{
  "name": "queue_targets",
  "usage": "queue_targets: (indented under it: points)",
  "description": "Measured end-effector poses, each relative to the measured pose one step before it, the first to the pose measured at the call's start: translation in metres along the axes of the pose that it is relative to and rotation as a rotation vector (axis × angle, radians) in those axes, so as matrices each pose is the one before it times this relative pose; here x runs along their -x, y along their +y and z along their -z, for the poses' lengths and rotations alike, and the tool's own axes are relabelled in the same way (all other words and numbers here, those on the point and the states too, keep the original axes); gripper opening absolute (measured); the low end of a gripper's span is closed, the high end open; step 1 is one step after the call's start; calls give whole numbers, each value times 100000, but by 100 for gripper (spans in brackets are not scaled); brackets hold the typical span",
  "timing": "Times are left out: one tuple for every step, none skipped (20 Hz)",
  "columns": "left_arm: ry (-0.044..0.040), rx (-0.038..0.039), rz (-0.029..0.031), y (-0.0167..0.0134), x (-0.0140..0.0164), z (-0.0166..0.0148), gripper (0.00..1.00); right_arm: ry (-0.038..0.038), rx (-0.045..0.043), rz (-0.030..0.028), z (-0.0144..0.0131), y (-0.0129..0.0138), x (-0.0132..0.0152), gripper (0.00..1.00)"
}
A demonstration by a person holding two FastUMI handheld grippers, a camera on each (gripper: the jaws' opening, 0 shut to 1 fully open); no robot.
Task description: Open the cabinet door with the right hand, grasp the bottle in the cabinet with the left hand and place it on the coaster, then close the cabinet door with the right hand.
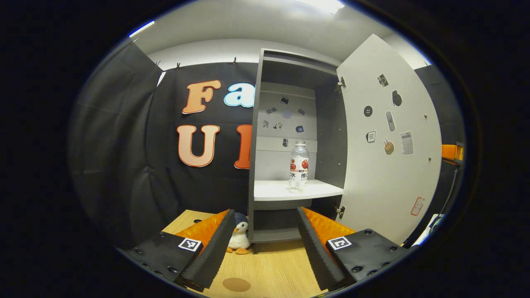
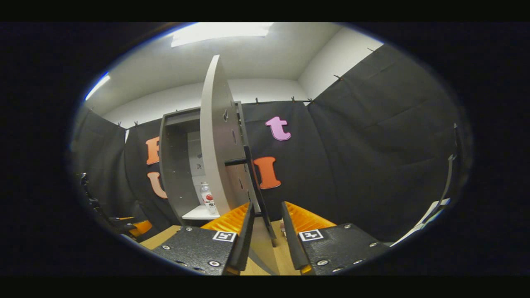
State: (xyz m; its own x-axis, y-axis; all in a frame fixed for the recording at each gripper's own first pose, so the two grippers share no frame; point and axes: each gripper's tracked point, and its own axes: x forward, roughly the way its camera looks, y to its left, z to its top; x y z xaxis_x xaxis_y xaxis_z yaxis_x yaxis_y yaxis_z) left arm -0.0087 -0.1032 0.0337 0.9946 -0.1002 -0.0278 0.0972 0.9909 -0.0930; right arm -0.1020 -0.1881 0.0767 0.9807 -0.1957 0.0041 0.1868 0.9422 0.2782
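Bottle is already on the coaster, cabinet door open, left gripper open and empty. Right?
Not quite. In the left gripper view the bottle stands on the cabinet shelf, not on the coaster. The cabinet door is open, and the left gripper is open and empty.

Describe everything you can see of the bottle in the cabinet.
The bottle is a clear plastic one with a pale cap and a white label with red printing around its lower half. It stands upright on the cabinet's white shelf, toward the right side, untouched. The cabinet door stands open beside it; the left gripper is open, short of it.
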Motion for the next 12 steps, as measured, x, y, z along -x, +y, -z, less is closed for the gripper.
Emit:
queue_targets:
  points:
    - [-476,684,869,-526,-315,-169,94,-231,1364,1656,-190,-695,558,47]
    - [-198,732,1301,-639,-460,-224,96,-412,1917,1991,-117,-589,442,46]
    - [-163,616,944,-531,-526,-239,96,-291,1493,12,-227,-280,929,57]
    - [-13,488,1165,-392,-581,-115,95,328,899,-415,8,123,572,60]
    - [-614,251,1208,-471,-695,-220,96,648,633,32,268,241,361,67]
    - [-289,-168,1353,-530,-782,-259,96,1028,763,425,315,164,284,70]
    - [-588,-338,1634,-540,-792,-121,95,510,1012,107,248,238,247,70]
    - [-309,-632,1805,-518,-1142,-163,95,-7,1235,229,87,364,270,76]
    - [-104,-630,1560,-506,-811,-87,95,-31,1234,557,-29,338,110,78]
    - [-26,-334,1973,-422,-855,-103,95,171,1228,302,80,709,104,84]
    - [-414,163,1724,-394,-1031,-196,95,452,1231,-722,84,1035,89,81]
    - [5,397,1400,-168,-1049,193,95,84,1458,-1206,39,1165,31,82]
